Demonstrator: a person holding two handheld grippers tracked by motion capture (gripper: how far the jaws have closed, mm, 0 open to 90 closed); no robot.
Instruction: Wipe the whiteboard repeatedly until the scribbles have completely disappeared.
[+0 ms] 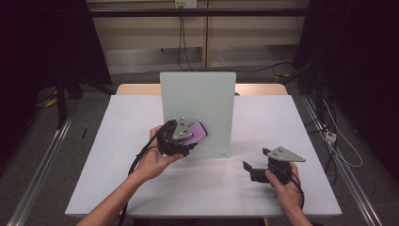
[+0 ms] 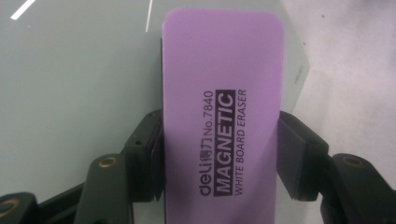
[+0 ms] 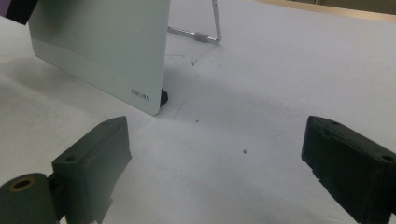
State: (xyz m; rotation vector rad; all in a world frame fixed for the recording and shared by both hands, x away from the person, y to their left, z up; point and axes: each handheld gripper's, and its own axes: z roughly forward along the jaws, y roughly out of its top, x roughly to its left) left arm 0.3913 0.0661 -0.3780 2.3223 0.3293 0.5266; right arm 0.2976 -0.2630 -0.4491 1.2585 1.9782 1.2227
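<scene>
The purple eraser point(image 2: 223, 116) is clamped by its long edges in the left tool point(image 1: 181, 136), laid against the upright whiteboard point(image 1: 197, 94) at the counter's point(image 1: 263, 122) centre, low on the board's face toward 7 o'clock. Full felt contact is probably made, though the contact face is hidden. For a clean wipe, the eraser should be kept flat on the board, pressed lightly so the stand is not pushed back, and drawn in straight overlapping strokes. The right tool point(image 1: 251, 170) is held wide and empty at 4 o'clock, off the board.
</scene>
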